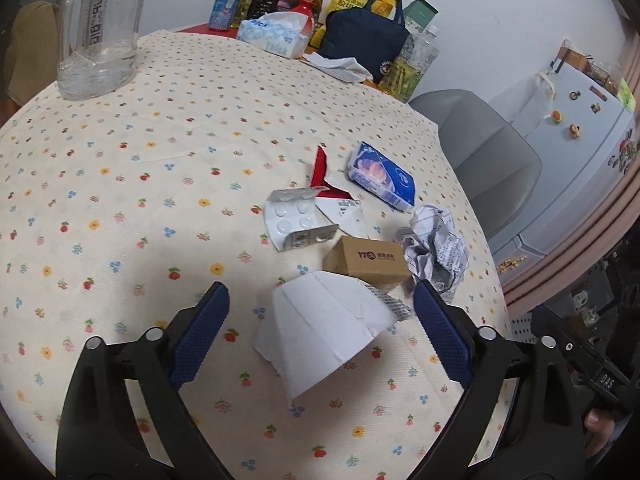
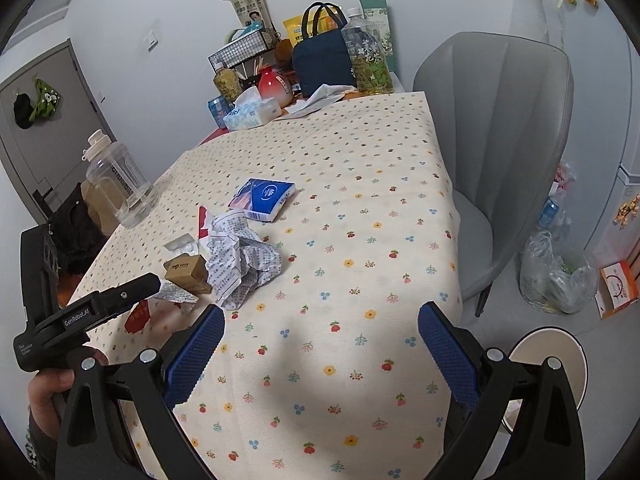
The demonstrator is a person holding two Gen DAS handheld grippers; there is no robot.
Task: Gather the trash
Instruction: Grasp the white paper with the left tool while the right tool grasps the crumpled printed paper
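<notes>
Trash lies in a cluster on the floral tablecloth [image 1: 140, 168]. My left gripper [image 1: 322, 332] is open and low over a torn white paper [image 1: 320, 336] that lies between its blue pads without touching them. Beyond it are a small brown cardboard box [image 1: 366, 260], a crumpled printed sheet [image 1: 436, 252], an emptied blister pack [image 1: 294, 220], a red-and-white torn wrapper [image 1: 322, 172] and a blue tissue pack [image 1: 382, 178]. My right gripper [image 2: 322, 352] is open over bare cloth, with the crumpled sheet [image 2: 244, 264] and the box [image 2: 188, 274] ahead to its left.
A clear water jug [image 1: 100, 28] stands at the far left. Bottles, a tissue box [image 1: 276, 36] and a navy bag [image 1: 364, 40] crowd the back. A grey chair [image 2: 500, 140] stands at the table's right edge, with a plastic bag [image 2: 556, 276] and a white round rim [image 2: 548, 360] on the floor.
</notes>
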